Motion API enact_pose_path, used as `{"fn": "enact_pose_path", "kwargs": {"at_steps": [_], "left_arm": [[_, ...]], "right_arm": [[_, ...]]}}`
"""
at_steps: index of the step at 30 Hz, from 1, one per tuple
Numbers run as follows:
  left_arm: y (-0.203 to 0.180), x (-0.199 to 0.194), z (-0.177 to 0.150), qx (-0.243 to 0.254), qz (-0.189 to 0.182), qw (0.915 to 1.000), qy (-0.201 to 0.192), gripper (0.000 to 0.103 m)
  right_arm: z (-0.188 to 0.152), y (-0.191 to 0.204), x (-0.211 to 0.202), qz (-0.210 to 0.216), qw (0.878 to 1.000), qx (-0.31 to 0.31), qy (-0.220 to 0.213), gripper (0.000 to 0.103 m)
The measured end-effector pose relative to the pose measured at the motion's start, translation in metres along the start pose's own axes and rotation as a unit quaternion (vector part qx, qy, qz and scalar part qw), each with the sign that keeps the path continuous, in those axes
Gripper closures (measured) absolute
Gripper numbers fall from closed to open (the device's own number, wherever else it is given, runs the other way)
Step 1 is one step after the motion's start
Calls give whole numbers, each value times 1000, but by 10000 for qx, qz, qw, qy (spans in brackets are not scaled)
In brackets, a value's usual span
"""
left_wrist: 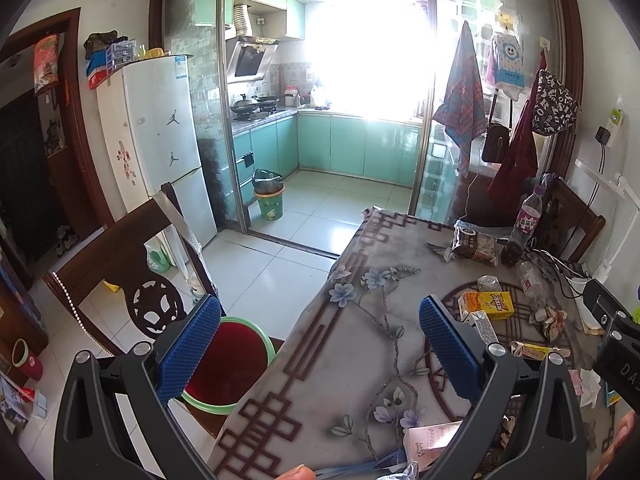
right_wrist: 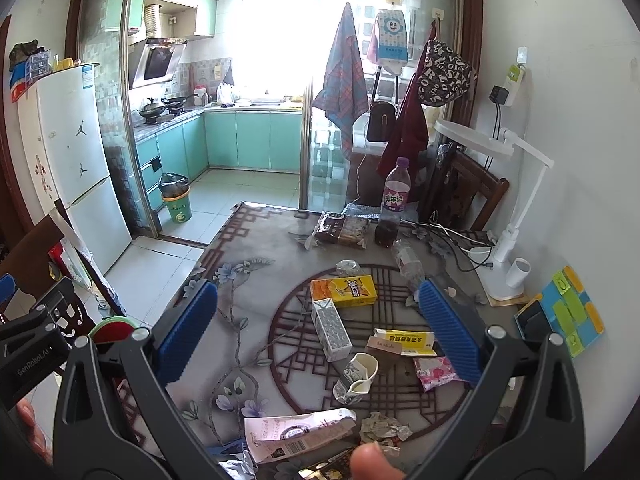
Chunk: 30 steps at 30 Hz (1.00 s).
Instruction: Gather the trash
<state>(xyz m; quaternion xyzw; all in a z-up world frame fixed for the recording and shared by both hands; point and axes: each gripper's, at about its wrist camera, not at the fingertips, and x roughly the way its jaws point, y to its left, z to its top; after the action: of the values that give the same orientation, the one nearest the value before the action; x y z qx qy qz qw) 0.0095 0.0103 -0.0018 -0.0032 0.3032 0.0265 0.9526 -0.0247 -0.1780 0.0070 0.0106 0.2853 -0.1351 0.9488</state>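
Trash lies scattered on the patterned table (right_wrist: 240, 264): a yellow carton (right_wrist: 344, 290), a grey drink box (right_wrist: 331, 330), a crushed paper cup (right_wrist: 356, 378), a yellow-white flat box (right_wrist: 404, 342), a pink wrapper (right_wrist: 434, 372), a white printed bag (right_wrist: 296, 434), crumpled paper (right_wrist: 382, 428) and an empty clear bottle (right_wrist: 406, 260). My right gripper (right_wrist: 316, 332) is open and empty above the trash. My left gripper (left_wrist: 320, 348) is open and empty over the table's left edge (left_wrist: 320, 320). A red bin with a green rim (left_wrist: 230, 364) stands on the floor beside the table.
A wooden chair (left_wrist: 120, 248) stands left of the table by the fridge (left_wrist: 156, 136). A purple-labelled bottle (right_wrist: 394, 204), a snack pack (right_wrist: 342, 230), a white lamp (right_wrist: 508, 216), cables and a coloured pad (right_wrist: 566, 310) sit at the table's far and right side. A green kitchen bin (left_wrist: 269, 200) is beyond.
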Motion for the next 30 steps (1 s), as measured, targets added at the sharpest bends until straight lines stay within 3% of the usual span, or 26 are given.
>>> {"fn": "enact_pose_path", "kwargs": {"at_steps": [15, 17, 19, 22, 25, 28, 29, 30], "left_arm": [[0, 0, -3, -46, 69, 10000, 25, 8], [4, 1, -4, -198, -125, 9997, -17, 8], [5, 2, -9, -133, -653, 9976, -207, 8], [-8, 10, -31, 693, -839, 9940, -121, 7], [-23, 25, -71, 1441, -1112, 9827, 344, 8], [-37, 49, -125, 1774, -1841, 9561, 1434, 8], [-41, 58, -144, 1851, -2064, 9447, 1754, 13], [-46, 67, -161, 1948, -2179, 9347, 2023, 26]], "right_arm": [[-9, -4, 4, 3, 9999, 0, 120, 3], [-13, -6, 5, 159, 9998, -10, 83, 3], [-20, -11, 11, 537, 9985, -38, 67, 3], [-40, -22, 29, 941, 9942, -66, 512, 4], [-70, -30, 44, 901, 9907, -314, 968, 4], [-99, -35, 58, 674, 9852, -636, 1443, 4], [-108, -38, 62, 625, 9829, -674, 1596, 4], [-114, -43, 66, 621, 9810, -662, 1716, 4]]}}
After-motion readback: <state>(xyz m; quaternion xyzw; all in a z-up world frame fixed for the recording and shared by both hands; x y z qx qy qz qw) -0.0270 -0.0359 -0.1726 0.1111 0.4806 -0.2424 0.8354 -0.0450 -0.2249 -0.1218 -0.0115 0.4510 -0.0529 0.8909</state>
